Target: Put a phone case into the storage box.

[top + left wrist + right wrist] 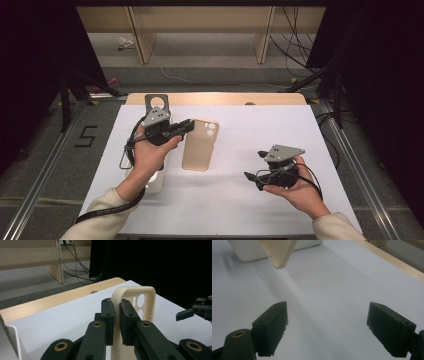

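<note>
A beige phone case [200,146] with camera cut-outs hangs a little above the white table cover, left of centre. My left gripper [188,125] is shut on the case's left rim near the top; in the left gripper view the pads [127,315] pinch the rim of the case [148,302] from both sides. My right gripper [253,167] is at the right front, open and holding nothing, its jaws pointing left toward the case. In the right gripper view the jaws [327,325] stand wide apart over bare cover, with the case's lower corner [279,251] floating ahead.
A white box [153,181] lies under my left forearm, seen as the white box [244,251] behind the case. A black bracket [156,102] stands at the table's far left. The wooden table edge [225,98] runs along the back. Cables lie on the floor beyond.
</note>
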A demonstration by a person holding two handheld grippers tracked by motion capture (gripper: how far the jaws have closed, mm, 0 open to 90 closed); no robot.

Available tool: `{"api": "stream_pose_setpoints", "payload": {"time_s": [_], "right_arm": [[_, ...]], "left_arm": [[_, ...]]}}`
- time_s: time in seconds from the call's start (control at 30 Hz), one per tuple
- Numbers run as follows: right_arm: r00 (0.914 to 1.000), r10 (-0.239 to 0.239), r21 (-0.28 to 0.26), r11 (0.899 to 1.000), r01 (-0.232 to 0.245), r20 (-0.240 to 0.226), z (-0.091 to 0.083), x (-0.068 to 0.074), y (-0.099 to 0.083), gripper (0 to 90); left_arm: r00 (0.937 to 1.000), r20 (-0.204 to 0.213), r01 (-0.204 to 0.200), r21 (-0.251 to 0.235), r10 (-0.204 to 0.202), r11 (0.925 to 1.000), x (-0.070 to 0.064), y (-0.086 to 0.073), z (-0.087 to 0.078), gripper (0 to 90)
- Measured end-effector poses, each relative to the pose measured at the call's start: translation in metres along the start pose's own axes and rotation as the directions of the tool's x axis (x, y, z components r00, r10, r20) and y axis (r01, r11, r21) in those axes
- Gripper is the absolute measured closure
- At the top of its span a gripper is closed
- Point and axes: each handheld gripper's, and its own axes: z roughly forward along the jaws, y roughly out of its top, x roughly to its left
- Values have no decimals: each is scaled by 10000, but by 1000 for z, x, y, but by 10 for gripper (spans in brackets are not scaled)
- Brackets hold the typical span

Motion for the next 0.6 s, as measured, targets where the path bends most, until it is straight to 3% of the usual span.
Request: {"api": "stream_pose_setpoints", "payload": {"time_s": [0.6], "right_arm": [[9992,309,-107,9995,-306,236,-8,-5,-7,177]], "left_arm": [[9996,-276,-96,-320,88,9994,18,14,-19,825]]}}
